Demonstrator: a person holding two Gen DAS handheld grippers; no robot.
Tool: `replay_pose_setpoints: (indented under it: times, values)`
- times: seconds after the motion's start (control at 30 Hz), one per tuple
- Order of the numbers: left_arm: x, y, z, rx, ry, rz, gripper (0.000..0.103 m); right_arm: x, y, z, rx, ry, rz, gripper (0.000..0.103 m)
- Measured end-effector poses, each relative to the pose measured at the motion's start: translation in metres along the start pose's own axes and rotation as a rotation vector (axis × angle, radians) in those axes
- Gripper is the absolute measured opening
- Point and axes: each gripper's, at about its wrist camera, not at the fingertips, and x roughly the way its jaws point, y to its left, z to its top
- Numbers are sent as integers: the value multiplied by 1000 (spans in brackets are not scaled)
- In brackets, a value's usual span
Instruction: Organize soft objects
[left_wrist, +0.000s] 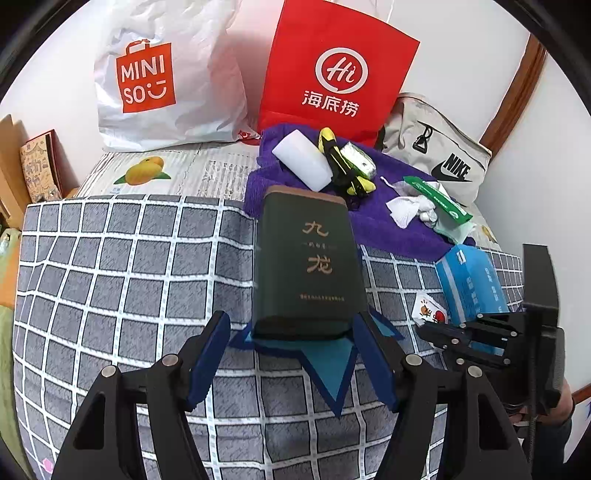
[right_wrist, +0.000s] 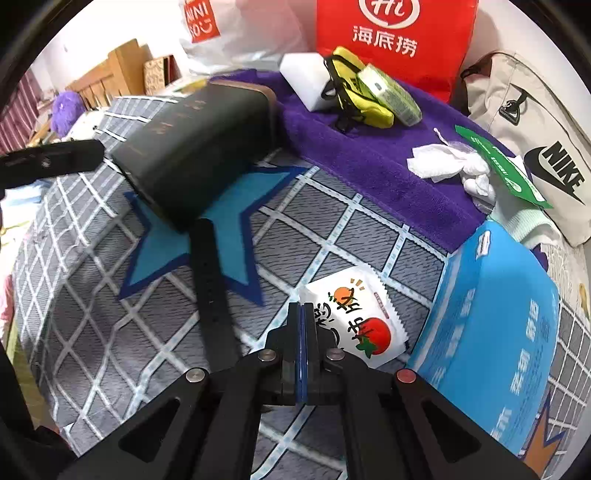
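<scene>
Right tool (right_wrist: 302, 314) closed, empty, white snack packet (right_wrist: 354, 314) just beside its tip, left tool (left_wrist: 291, 354) open around dark box (left_wrist: 306, 258)

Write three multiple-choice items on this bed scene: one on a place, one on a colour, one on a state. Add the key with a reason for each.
1. Where does the dark green box stand?
A. On the blue star
B. On the purple towel
C. Inside the red bag

2. What colour is the sponge block on the towel?
A. Yellow
B. White
C. Blue

3. How are the right tongs?
A. Wide open
C. Gripping the box
B. Shut, beside the snack packet

Key: 1 A, the star's points stick out from under the box. 2 B, it shows plain white against the purple. 3 B, the pads meet with nothing visible between them.
</scene>
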Motion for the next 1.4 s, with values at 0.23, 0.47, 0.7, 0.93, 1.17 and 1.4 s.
replay_pose_setpoints:
  times: [0.23, 0.47, 0.7, 0.93, 1.17, 1.4]
  values:
    - [-2, -7, -18, 3, 20, 4, 67, -40, 6, -14, 25, -80, 19, 0]
    - [3, -29, -42, 20, 64, -9, 67, -72, 5, -29, 51, -157, 47, 0]
    - [29, -63, -55, 28, 114, 15, 67, -101, -8, -40, 91, -246, 56, 0]
    - [51, -97, -52, 22, 136, 68, 67, -131, -35, -40, 114, -342, 62, 0]
    - [83, -132, -48, 58, 159, 137, 76, -150, -63, -42, 155, -403, 40, 0]
    - [79, -128, -59, 107, 150, 205, 80, -146, -71, -48, 177, -414, 49, 0]
